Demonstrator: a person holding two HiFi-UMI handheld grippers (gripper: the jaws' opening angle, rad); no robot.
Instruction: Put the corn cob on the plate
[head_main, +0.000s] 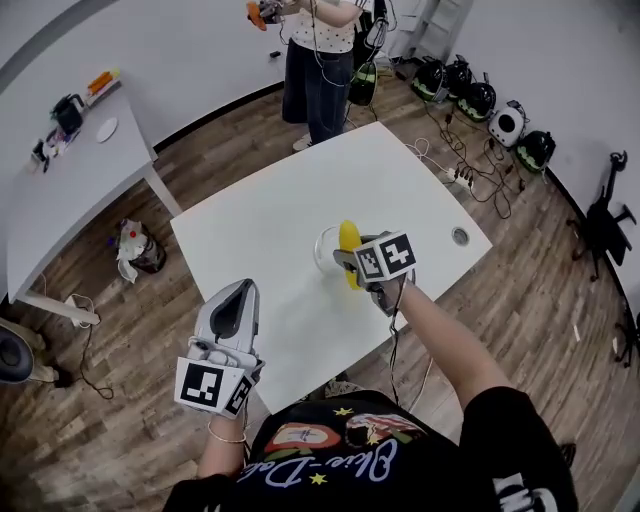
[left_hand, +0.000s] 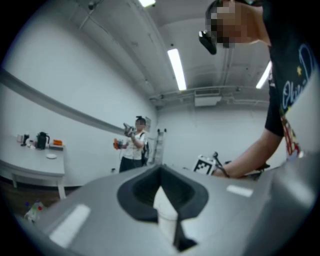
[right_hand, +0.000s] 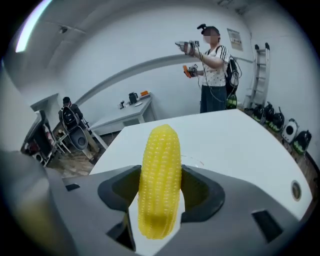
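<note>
The yellow corn cob (head_main: 347, 240) (right_hand: 160, 180) stands upright between the jaws of my right gripper (head_main: 348, 262) (right_hand: 161, 200), which is shut on its lower half. In the head view the cob hangs over a pale, nearly clear plate (head_main: 320, 252) in the middle of the white table (head_main: 270, 220). My left gripper (head_main: 238, 292) (left_hand: 162, 175) is low at the table's near left edge, away from the plate, jaws together with nothing in them.
Another person (head_main: 320, 60) stands past the table's far edge holding grippers. A cable hole (head_main: 460, 236) sits near the table's right corner. A second white table (head_main: 70, 190) is at the left, a bag (head_main: 135, 248) on the floor between, and cables and gear (head_main: 480, 100) at the right.
</note>
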